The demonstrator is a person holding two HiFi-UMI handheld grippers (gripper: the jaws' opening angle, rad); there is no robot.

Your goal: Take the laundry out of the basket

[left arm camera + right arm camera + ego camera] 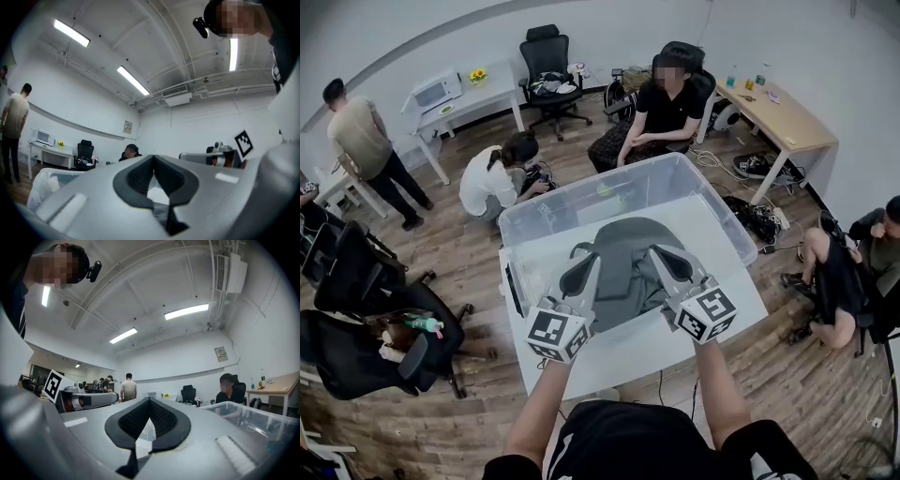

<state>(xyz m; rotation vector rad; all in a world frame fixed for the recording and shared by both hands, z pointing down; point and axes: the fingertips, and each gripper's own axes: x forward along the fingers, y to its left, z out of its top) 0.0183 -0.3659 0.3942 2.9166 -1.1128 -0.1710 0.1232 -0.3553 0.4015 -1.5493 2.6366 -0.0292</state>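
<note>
Left gripper (584,253): smooth pale-grey plastic shell that tapers forward, with a cube of black-and-white square markers (555,335) at the rear. In the left gripper view its fingers (138,176) are dark rubbery pads with a fine ribbed texture, closed so the tips meet. A small pale wedge of gap sits below the tips, and no cloth is visible between the pads. The tip sits over the near left edge of the laundry (628,248), but contact cannot be confirmed from the head view. The laundry is one dark grey garment of soft matte fabric with a rounded upper outline. It lies rumpled inside the basket (581,194), between the two gripper tips and beyond them. The basket is a clear, rigid rectangular plastic tub with a thick rolled rim and rounded corners. It stands on a flat white counter (619,361). Right gripper (659,251): same grey shell, with its own marker cube (706,312). Its ribbed dark fingers (161,418) are also pressed shut tip to tip, with nothing seen pinched between them. The tip sits at the garment's near right edge.
</note>
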